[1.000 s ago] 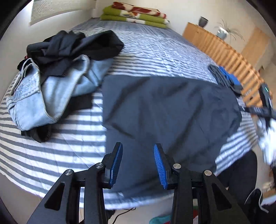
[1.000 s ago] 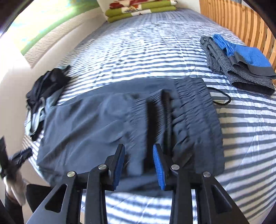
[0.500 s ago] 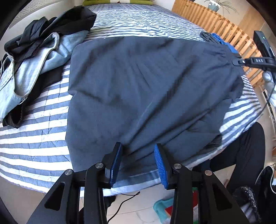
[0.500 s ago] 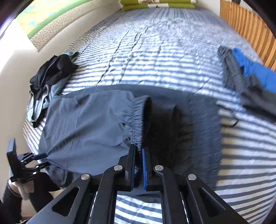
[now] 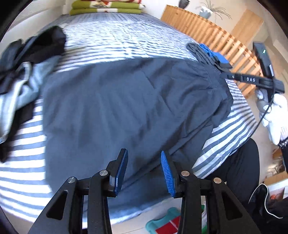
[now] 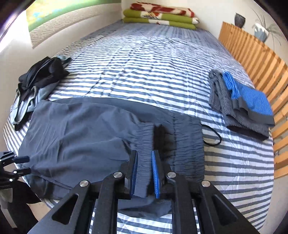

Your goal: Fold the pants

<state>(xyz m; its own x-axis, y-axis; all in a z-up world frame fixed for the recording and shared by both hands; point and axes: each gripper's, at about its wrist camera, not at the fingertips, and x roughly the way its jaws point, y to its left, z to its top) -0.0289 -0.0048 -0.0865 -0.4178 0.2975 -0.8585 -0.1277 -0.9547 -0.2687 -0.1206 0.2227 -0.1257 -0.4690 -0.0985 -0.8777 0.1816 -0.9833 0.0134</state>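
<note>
Dark blue-grey pants (image 5: 126,100) lie spread across the striped bed (image 5: 115,37), legs to the left, gathered waistband to the right. My left gripper (image 5: 144,162) hangs open just above the pants' near edge at the bedside, with nothing pinched between its blue pads. My right gripper (image 6: 144,171) has a raised fold of the elastic waistband (image 6: 144,144) between its pads; the jaws are opening slightly, but the bunched cloth still fills the gap. In the left wrist view the right gripper (image 5: 222,65) sits at the waistband; in the right wrist view the left gripper (image 6: 21,164) is at the leg end.
A heap of jeans and black clothes (image 6: 39,81) lies left of the pants. Folded grey and blue garments (image 6: 241,106) rest by the wooden slatted rail (image 6: 261,72). Green blankets (image 6: 160,16) are stacked at the far end. A gloved hand (image 5: 275,115) and a dark-trousered leg (image 5: 239,171) are at the bedside.
My left gripper came down and in over the pants' near edge, still open. My right gripper closed on the waistband, lifted a fold of it, and its jaws have since widened a little.
</note>
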